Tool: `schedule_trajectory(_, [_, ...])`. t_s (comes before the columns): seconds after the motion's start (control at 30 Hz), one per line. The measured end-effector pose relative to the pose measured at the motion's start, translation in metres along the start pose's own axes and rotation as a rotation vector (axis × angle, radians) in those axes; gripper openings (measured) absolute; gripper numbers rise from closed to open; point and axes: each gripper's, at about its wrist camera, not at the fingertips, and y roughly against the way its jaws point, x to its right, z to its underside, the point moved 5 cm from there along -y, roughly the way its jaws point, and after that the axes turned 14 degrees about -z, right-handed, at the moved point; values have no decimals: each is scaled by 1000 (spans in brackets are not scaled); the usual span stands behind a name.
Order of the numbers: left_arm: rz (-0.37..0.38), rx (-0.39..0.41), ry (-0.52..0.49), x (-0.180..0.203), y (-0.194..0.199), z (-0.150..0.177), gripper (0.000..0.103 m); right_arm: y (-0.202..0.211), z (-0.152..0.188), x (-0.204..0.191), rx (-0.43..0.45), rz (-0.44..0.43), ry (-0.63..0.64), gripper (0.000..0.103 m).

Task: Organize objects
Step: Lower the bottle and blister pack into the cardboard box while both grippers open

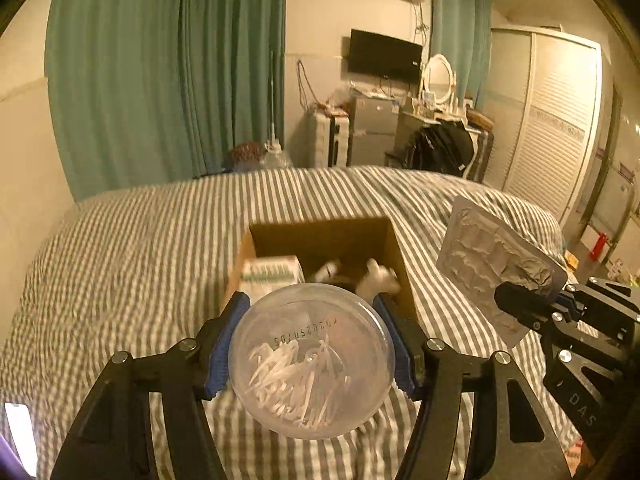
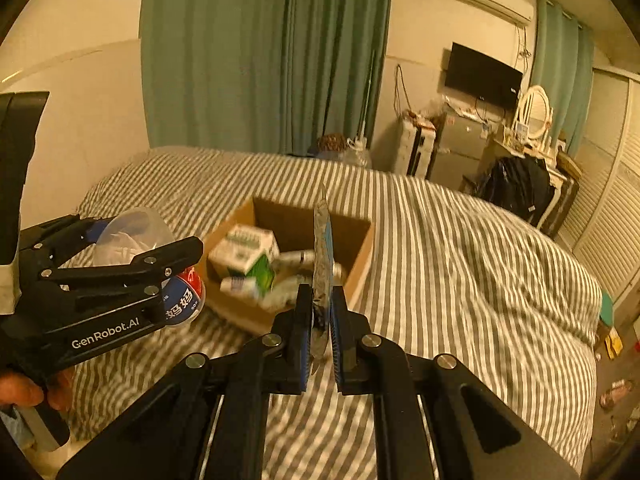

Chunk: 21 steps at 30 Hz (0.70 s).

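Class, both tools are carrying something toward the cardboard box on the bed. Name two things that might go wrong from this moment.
1. The left tool pinches the round clear tub only at its curved sides; it may slip or roll out.
2. The right tool holds the blister pack by one edge, so the thin sheet may bend, twist or snag on the cardboard box rim.

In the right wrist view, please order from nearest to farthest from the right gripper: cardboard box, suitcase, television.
1. Cardboard box, on the bed just ahead of the right gripper.
2. Suitcase, beyond the bed.
3. Television, on the far wall.
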Motion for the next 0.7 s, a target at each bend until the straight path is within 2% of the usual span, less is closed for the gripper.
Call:
schedule_trajectory(0.13, [-10,27,10,-4,-29,-31,65,-22,-31,12,30,-22,-8,8])
schedule_trajectory(0.37, [-21,25,31,0,-91,-54,65,-84,-62,32,23,-61,-37,8])
schedule_trajectory(0.57, [-26,-40,31,6,-147,-39,65,-144,-53,42,-55,-79,-68,8])
schedule_trajectory(0.63, [-24,-71,33,8,-162,-31,65,-156,-46,44,-73,-88,-90,8])
schedule_trajectory(0.7, [-10,-70,46,9,-169,-25,65,-161,-40,46,-82,-95,-112,8])
